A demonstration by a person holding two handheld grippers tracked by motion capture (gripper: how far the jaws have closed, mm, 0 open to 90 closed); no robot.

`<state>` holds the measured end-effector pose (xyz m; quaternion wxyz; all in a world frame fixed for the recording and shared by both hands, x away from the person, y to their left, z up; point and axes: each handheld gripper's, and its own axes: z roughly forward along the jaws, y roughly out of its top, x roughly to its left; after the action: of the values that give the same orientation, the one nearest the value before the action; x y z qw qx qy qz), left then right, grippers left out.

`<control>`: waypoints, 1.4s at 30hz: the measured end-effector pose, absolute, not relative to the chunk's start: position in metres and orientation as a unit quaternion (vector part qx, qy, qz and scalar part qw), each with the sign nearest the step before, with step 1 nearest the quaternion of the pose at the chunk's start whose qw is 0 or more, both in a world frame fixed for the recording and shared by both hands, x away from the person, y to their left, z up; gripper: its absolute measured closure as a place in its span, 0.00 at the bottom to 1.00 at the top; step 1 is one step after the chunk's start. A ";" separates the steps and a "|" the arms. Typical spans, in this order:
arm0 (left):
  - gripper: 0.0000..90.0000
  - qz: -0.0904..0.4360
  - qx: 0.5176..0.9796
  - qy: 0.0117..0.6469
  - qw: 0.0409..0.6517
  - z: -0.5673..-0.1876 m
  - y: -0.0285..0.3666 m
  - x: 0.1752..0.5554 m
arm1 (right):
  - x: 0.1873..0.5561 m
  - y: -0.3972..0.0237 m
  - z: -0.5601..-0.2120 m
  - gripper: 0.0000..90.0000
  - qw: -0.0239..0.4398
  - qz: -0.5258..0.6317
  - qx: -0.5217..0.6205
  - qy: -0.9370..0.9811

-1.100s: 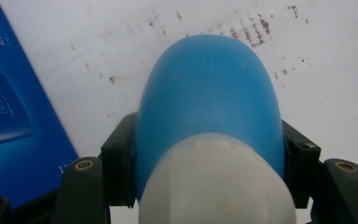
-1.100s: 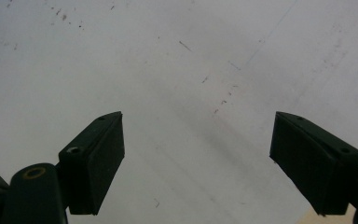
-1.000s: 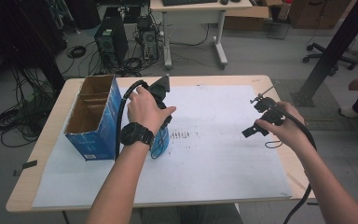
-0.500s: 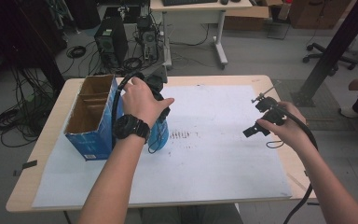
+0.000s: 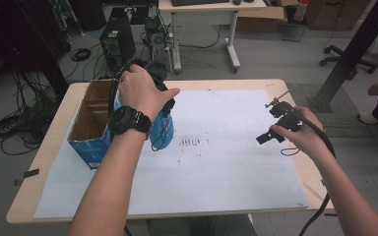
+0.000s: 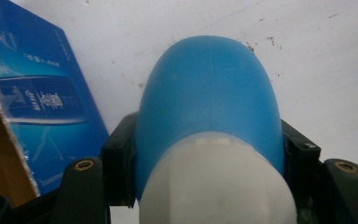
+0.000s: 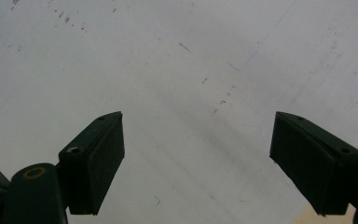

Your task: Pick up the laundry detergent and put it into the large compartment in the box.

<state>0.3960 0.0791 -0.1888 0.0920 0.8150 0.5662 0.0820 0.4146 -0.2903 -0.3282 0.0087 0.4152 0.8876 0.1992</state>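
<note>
A blue plastic bottle point(image 6: 209, 88) with a white neck sits between the jaws of my left gripper point(image 6: 209, 142), which is shut on it just above the neck. In the high view the bottle point(image 5: 163, 132) hangs below the left gripper point(image 5: 166, 107), off the paper, right beside the open blue cardboard box point(image 5: 92, 123). My right gripper point(image 5: 268, 137) hovers over the right part of the white paper sheet point(image 5: 226, 167). Its jaws point(image 7: 198, 126) stand wide open with nothing between them.
The wooden table point(image 5: 39, 162) is covered by the white sheet, with dark marks point(image 5: 192, 142) near its middle. The box's brown inside faces up. Beyond the table are computer towers point(image 5: 115, 44), cables, a desk and a black post point(image 5: 354, 49).
My left hand has lifted the blue bottle upward and a little leftward, closer to the box. The right hand has stayed where it was.
</note>
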 end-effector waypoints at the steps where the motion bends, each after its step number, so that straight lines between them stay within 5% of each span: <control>1: 0.42 0.083 0.815 0.567 0.092 -0.185 0.080 0.396 | 0.415 -0.290 -0.328 0.20 0.008 0.199 0.416 0.887; 42: 0.42 0.088 0.794 0.592 0.101 -0.122 0.101 0.401 | 0.416 -0.293 -0.325 0.20 0.011 0.196 0.418 0.887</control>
<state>0.4012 0.1006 -0.1219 0.1010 0.7945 0.5924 0.0878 0.4165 -0.2931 -0.3253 0.0106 0.4185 0.8868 0.1957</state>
